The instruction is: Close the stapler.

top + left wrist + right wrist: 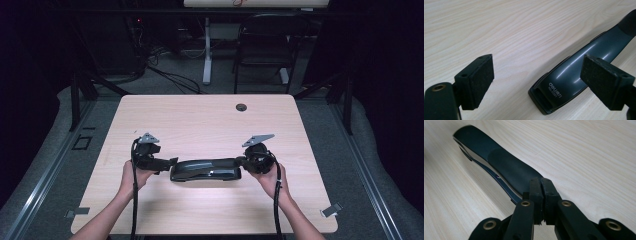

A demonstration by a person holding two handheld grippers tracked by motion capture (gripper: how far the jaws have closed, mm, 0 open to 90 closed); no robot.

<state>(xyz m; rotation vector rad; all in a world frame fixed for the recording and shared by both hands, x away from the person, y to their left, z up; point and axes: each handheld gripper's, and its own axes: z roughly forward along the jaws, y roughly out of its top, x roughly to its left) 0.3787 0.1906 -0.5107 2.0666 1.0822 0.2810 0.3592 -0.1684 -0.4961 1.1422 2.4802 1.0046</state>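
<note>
A long dark grey stapler [206, 170] lies flat on the light wooden table [200, 115], lengthwise left to right. My left gripper [170, 162] is at its left end. In the left gripper view that gripper [541, 80] stands open, its pads wide apart, and the stapler's [571, 80] labelled end lies just beyond, nearer the right pad. My right gripper [241, 161] is at the stapler's right end. There the right gripper [541, 182] is shut, pads pressed together with nothing between them, its tips over the rear of the stapler's [499, 162] black top.
A round cable hole [241, 107] sits near the table's far edge. Beyond the table stand a black chair [265, 45] and a white desk leg [207, 50] with cables on the floor. Small tape tabs [331, 210] mark the front corners.
</note>
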